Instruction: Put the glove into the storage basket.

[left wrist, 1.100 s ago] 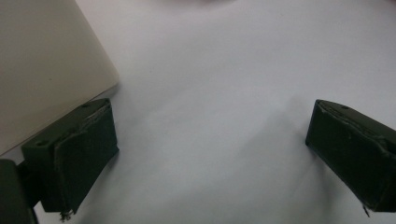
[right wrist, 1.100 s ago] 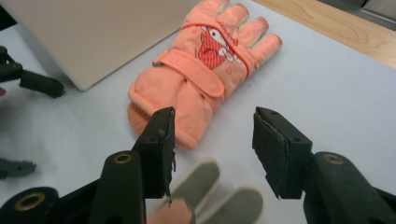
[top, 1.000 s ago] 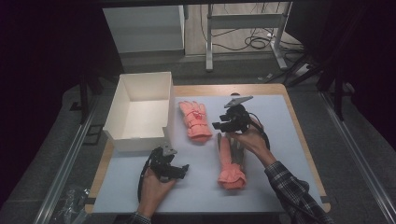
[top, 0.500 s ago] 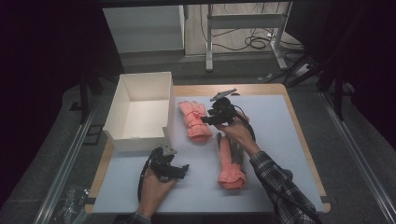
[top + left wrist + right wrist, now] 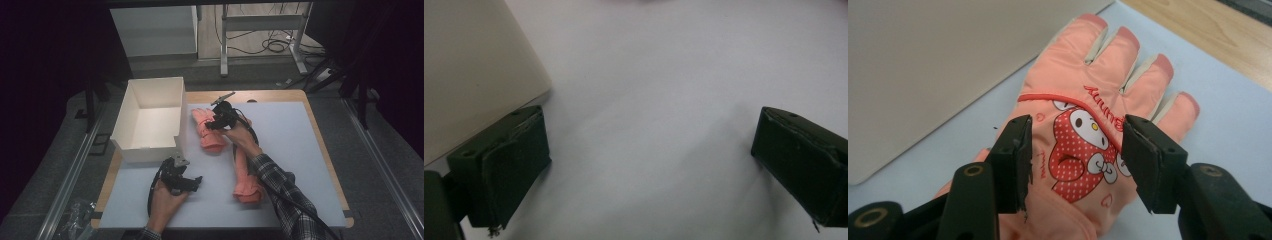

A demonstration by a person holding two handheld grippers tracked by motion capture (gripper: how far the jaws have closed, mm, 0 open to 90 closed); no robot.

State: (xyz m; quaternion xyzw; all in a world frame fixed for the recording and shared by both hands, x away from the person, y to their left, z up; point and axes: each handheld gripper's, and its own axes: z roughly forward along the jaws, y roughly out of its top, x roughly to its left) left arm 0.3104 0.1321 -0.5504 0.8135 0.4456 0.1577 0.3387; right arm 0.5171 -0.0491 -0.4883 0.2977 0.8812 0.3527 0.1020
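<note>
The right gripper (image 5: 214,123) has swung across from the glove on the person's right and now sits over the pink padded glove with the printed cartoon rabbit (image 5: 1083,145), the one lying flat on the pale blue table mat (image 5: 300,150) just beside the open white cardboard box (image 5: 131,116). A second ago that gripper stood farther right, above the second pink glove (image 5: 245,175), which lies lengthwise nearer the person and partly under the right forearm; now it is over the box-side glove instead. In the right gripper view its jaws stand roughly half open, having just been opening a touch, one on either side of the rabbit print on the back of the glove, with nothing pinched yet; whether the pads already brush the fabric I can't say. So this reads as the lining-up before a grab: the target has been chosen, the bite has not been taken. The left gripper (image 5: 186,183) rests low on the mat by the box's near corner, in the same spot as a second ago, jaws spread wide and empty, with bare mat between them in its own view. The box stands empty, and both gloves lie out on the mat, so, by the look of it, the packing is all ahead. Next comes the close on that padded back.
</note>
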